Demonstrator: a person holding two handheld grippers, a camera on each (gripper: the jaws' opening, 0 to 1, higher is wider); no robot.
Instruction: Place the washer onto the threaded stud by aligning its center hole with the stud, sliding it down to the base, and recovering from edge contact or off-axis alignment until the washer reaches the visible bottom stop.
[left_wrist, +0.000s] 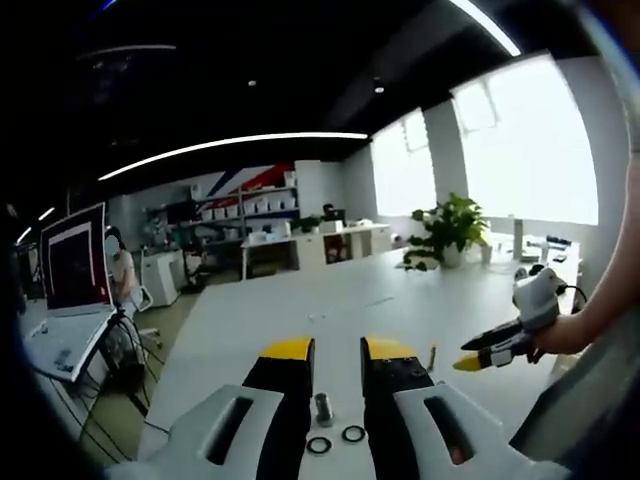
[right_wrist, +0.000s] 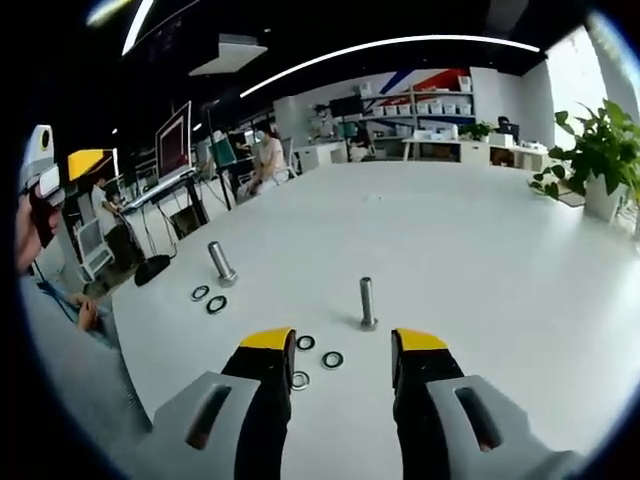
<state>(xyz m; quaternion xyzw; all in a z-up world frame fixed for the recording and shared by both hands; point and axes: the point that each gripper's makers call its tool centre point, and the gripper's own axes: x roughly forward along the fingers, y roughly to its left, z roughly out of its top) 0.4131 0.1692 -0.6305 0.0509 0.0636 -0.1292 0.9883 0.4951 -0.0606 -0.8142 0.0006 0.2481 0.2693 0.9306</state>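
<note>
Lying before right hand-held gripper (right_wrist: 338, 350): washer (right_wrist: 332, 359)

Stud (right_wrist: 367, 303): standing upright on the white table, bare, grey metal.
Washers (right_wrist: 333, 359): dark rings lying flat near its base.

An open-plan office or lab is indicated: shelving with white bins (right_wrist: 440, 105) at top, monitors (right_wrist: 173, 140) upper left, a potted plant (left_wrist: 447, 228) at right.

Left gripper (left_wrist: 336, 352) jaws hide part of stud (left_wrist: 323, 408) base; right gripper (right_wrist: 341, 342) jaw covers one washer's (right_wrist: 299, 380) edge. Far shelves' (right_wrist: 440, 100) contents too small to ID.
</note>
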